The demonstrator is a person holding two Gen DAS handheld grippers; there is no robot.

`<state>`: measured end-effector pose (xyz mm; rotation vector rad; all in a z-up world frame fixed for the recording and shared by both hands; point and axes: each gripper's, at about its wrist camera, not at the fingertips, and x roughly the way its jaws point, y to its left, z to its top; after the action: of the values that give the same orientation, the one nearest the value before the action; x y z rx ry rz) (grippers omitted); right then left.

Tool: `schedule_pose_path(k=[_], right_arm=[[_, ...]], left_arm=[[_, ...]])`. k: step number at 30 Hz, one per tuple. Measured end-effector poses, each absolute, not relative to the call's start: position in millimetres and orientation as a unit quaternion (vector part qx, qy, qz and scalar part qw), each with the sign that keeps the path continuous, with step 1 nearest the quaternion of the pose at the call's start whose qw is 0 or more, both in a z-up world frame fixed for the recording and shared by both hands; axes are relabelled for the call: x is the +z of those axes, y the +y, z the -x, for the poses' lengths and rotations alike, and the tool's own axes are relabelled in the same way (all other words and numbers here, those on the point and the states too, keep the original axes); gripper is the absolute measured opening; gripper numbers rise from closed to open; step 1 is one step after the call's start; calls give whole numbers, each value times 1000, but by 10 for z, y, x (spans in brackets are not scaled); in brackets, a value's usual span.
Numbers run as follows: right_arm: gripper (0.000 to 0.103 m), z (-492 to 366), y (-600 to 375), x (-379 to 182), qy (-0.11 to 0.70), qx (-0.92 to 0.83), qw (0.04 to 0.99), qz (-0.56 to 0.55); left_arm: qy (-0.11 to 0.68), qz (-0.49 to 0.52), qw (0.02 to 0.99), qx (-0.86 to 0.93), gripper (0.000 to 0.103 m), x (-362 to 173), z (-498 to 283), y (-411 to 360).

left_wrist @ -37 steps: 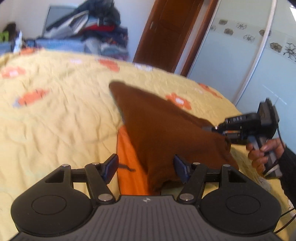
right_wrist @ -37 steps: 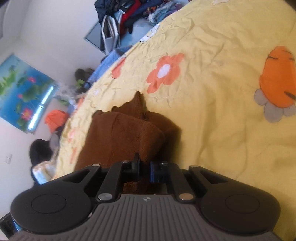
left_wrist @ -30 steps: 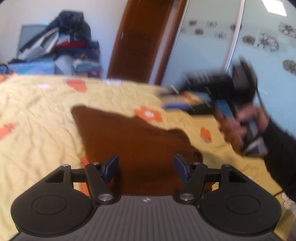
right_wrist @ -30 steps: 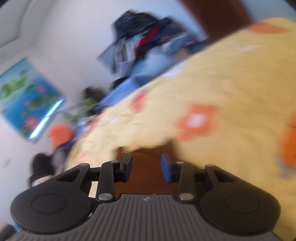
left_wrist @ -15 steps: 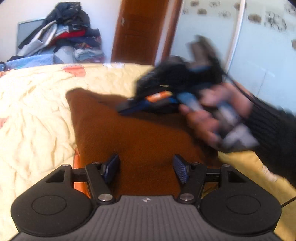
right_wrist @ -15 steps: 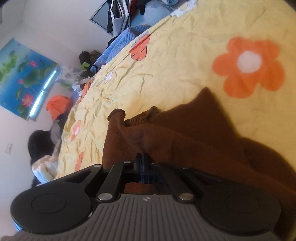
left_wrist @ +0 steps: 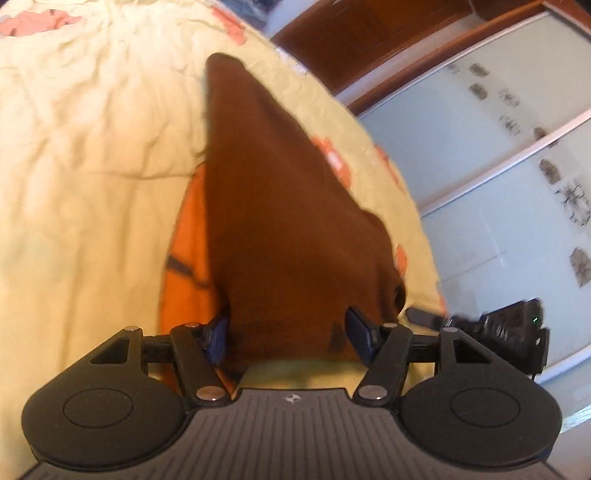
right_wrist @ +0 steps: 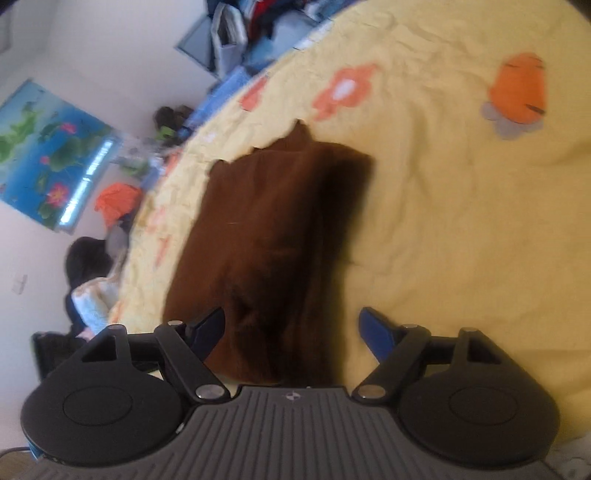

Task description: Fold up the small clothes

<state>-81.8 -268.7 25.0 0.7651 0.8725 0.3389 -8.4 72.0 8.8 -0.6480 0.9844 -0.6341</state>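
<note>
Brown garment [left_wrist: 291, 229] lies folded lengthwise on the bed [left_wrist: 92, 147] near its edge; both the left gripper [left_wrist: 286, 332] and right gripper [right_wrist: 291, 328] hover with fingers spread, empty, seemingly released to regrip.

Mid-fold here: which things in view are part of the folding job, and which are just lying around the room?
Part of the job:
brown garment, lying on the yellow bedspread
left gripper, open
right gripper, open

Just lying about:
clothes pile beyond the bed
lotus picture on the wall
wardrobe doors
</note>
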Motion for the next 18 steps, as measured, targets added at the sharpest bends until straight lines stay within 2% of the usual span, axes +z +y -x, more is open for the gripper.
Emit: schedule_pose_path(k=[1,2,3,8,9,10,11,12,13,14,16,18], right_arm=[[63,793,-2619,235,418,173,812,-369],[37,768,-2568,217,424,182,806,-371],[28,733,-2501,209,437,176,808,-353],[22,811,-2443,372,431,181,834,-293],[17,800,-2459,305,441,174,833,-284],[20,800,-2494,258,434,181,832,-294],[33,779,-2529,251,433,182,827,-310],[41,788,-2610,249,435,185,820,-324],[59,770,-2652,303,431,183,819,-332],[69,791,-2708,365,414,172,830,-332],[68,773,-2841,538,371,153,854,-333],[68,634,-2993,650,344,141,853,-366]], left_arm=[[461,304,782,-288,54,96,81,714],[470,297,784,-276,23,109,73,723],[476,283,788,-271,21,140,80,719],[473,213,816,-255,21,213,226,818],[469,215,818,-256,23,189,235,823],[466,213,820,-257,23,200,243,814],[462,208,823,-256,25,221,262,808],[455,204,828,-256,29,252,290,798],[446,195,837,-251,32,298,335,788],[433,182,848,-246,37,351,415,778],[395,156,870,-248,49,478,528,722],[358,136,890,-246,71,574,605,626]])
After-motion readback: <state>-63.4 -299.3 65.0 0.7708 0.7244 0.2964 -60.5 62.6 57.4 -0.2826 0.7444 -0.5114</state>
